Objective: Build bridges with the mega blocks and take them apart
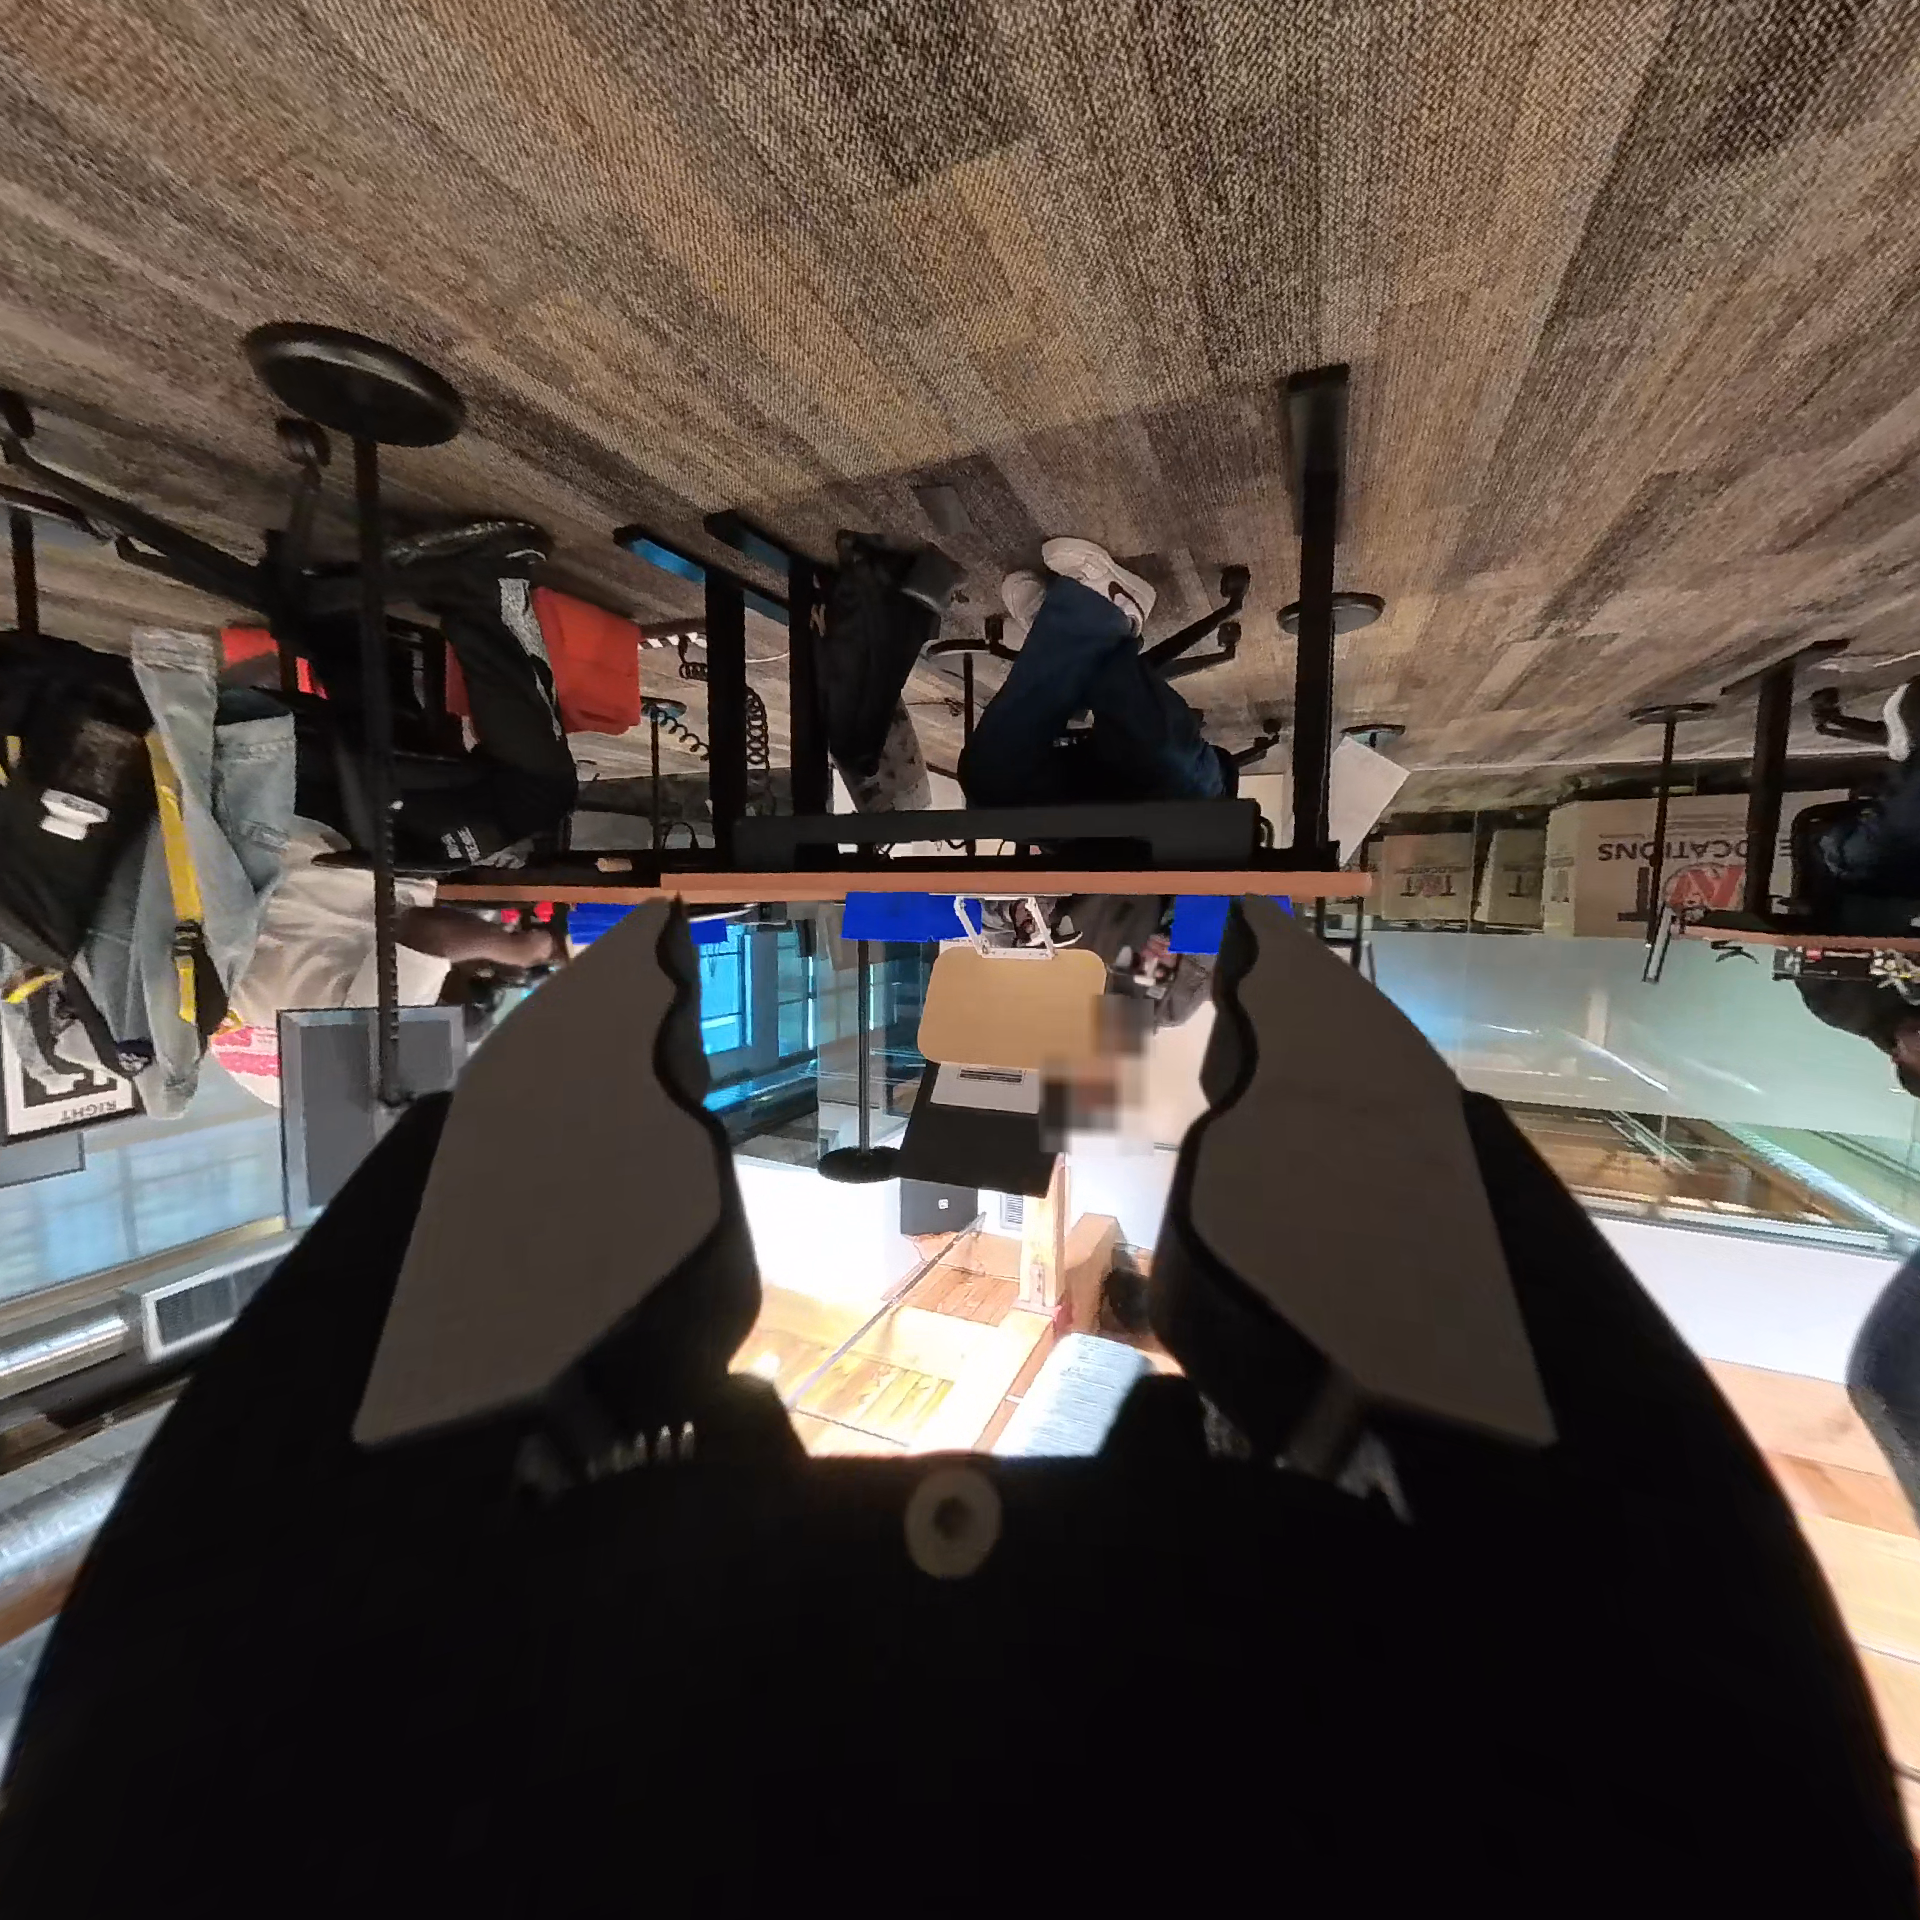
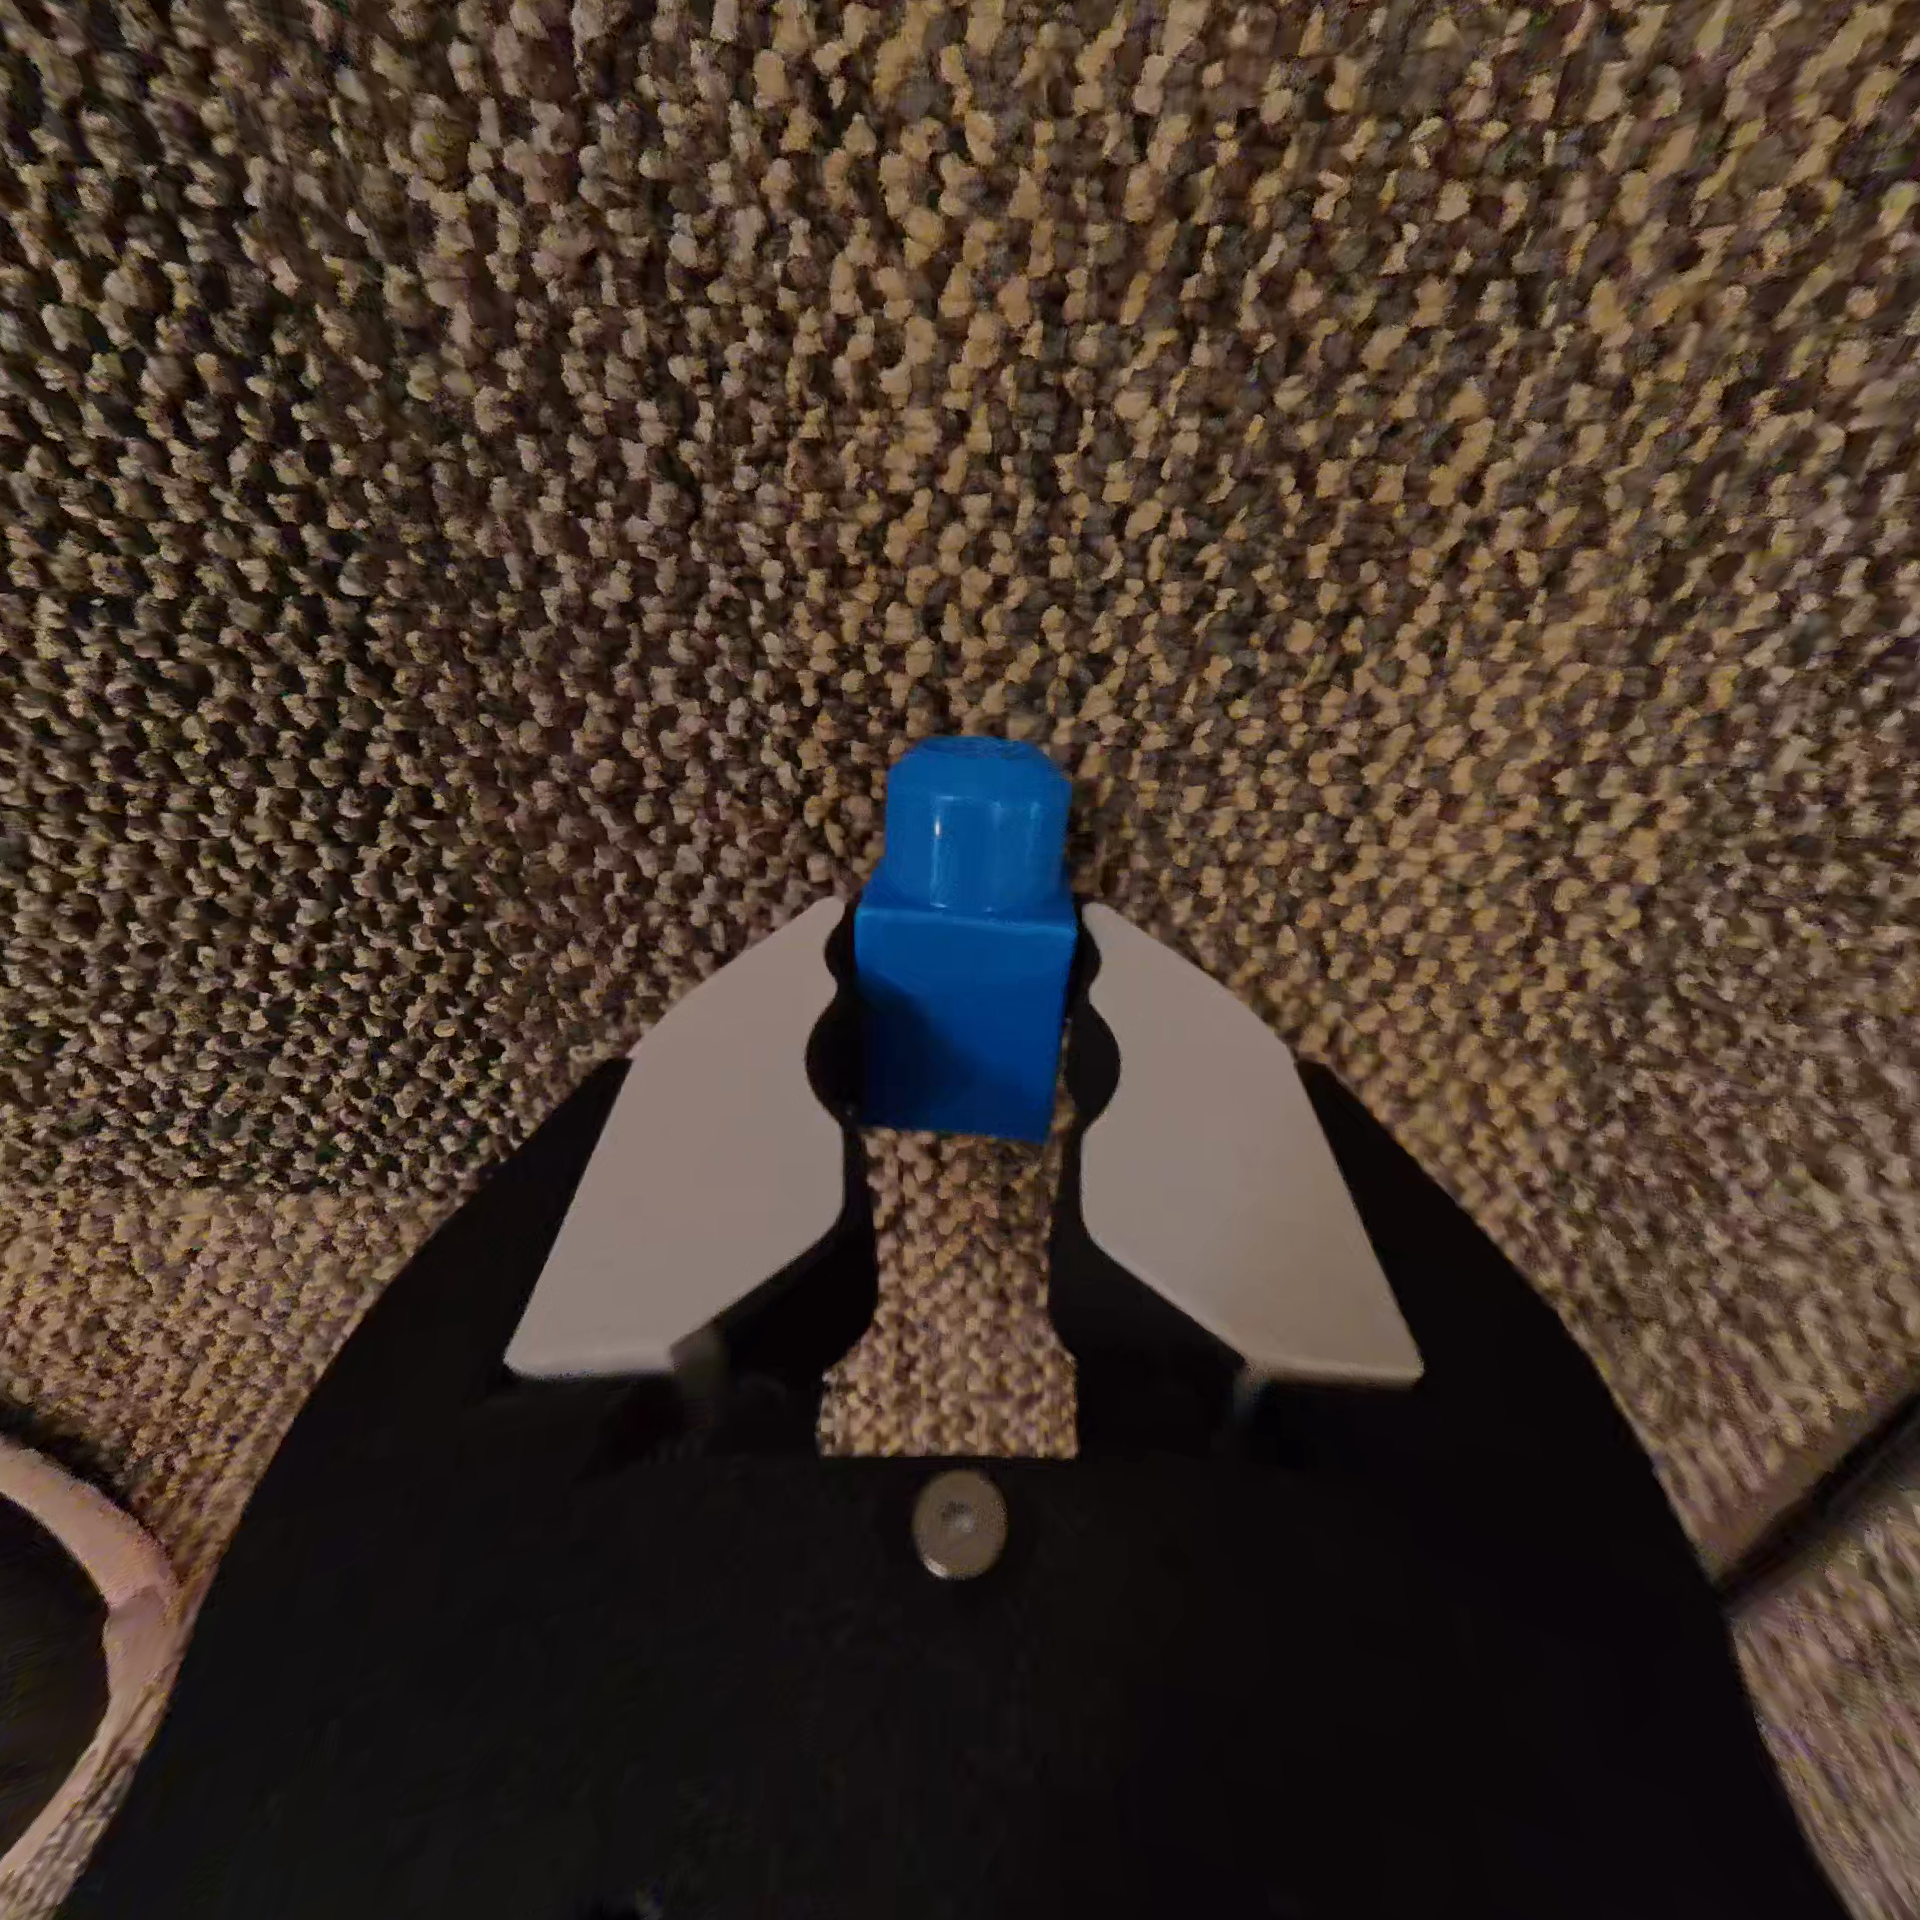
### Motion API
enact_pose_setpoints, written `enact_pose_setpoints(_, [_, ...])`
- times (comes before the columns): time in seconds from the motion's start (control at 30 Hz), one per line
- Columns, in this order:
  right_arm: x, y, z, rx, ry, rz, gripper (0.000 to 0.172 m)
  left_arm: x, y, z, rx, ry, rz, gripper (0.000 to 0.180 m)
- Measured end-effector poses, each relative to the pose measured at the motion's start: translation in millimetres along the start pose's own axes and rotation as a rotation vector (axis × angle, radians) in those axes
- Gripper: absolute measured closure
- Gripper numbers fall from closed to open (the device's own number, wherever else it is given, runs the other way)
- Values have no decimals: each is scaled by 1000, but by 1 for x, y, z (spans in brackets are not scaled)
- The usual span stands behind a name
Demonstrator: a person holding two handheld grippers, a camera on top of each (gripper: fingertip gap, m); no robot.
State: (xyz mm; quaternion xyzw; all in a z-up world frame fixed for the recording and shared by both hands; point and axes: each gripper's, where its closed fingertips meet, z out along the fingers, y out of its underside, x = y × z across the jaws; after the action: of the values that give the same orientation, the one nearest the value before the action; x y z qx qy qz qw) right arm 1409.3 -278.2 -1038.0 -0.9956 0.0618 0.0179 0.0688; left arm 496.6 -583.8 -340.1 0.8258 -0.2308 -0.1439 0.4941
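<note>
So the right gripper is pinching a small blue plastic single-stud mega block right down at the speckled brown-and-tan carpet floor, both pads pressing on the block's flat sides, with the stud pointing away from the camera at the carpet. Looks to me like it's picking the block up off the floor. To do that well I'd be keeping the squeeze square on those flat faces and lifting straight away from the carpet, since the block is short and slick and could twist out if the pull goes sideways. The left gripper is hanging spread wide with nothing in it, and its camera is flipped upside down, looking across the room at a thin wood-edged worktop on black legs, where a few blue blocks are sitting on the surface. That's probably where the bridge is going, but I can't tell how much is built. Containers: there's a rounded pale rim at the lower left edge of the right view, maybe a bin or cup, can't tell what's inside, and some cardboard boxes are stacked far off.
</note>
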Motion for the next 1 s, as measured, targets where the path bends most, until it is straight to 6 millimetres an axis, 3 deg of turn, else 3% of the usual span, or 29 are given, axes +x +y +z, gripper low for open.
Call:
enact_pose_setpoints(0.1, [-11, -9, -22, 33, -37, 19, 135, 0, -6, 2, 27, 1, -3, 87])
enact_pose_setpoints(0.17, [-23, -25, -61, 91, -58, 53, 135, 2, -7, 2, 56, 19, -14, 86])
enact_pose_setpoints(0.23, [-45, -47, -118, 168, -84, 37, 135, 6, -5, -4, 110, 35, -29, 86])
enact_pose_setpoints(0.3, [-77, -68, -186, 240, -108, -37, 135, 7, 1, -15, 180, 38, -50, 86])
enact_pose_setpoints(0.4, [-147, -92, -296, 323, -172, -235, 135, 2, 17, -33, 295, 31, -78, 85])
enact_pose_setpoints(0.53, [-274, -99, -444, 407, -298, -547, 135, -29, 37, -45, 455, -9, -130, 85])
enact_pose_setpoints(0.63, [-392, -71, -548, 464, -420, -812, 135, -59, 45, -42, 591, 10, -208, 85])
enact_pose_setpoints(0.73, [-518, -19, -641, 517, -547, -1055, 135, -98, 56, -25, 727, 3, -266, 85])
enact_pose_setpoints(0.83, [-650, 41, -723, 574, -673, -1234, 135, -147, 78, 14, 884, 19, -356, 87])
enact_pose_setpoints(0.93, [-781, 102, -790, 631, -774, -1374, 135, -202, 107, 64, 1053, 53, -443, 86])
enact_pose_setpoints(1.0, [-861, 135, -825, 657, -808, -1422, 135, -247, 127, 73, 1195, 37, -476, 84])
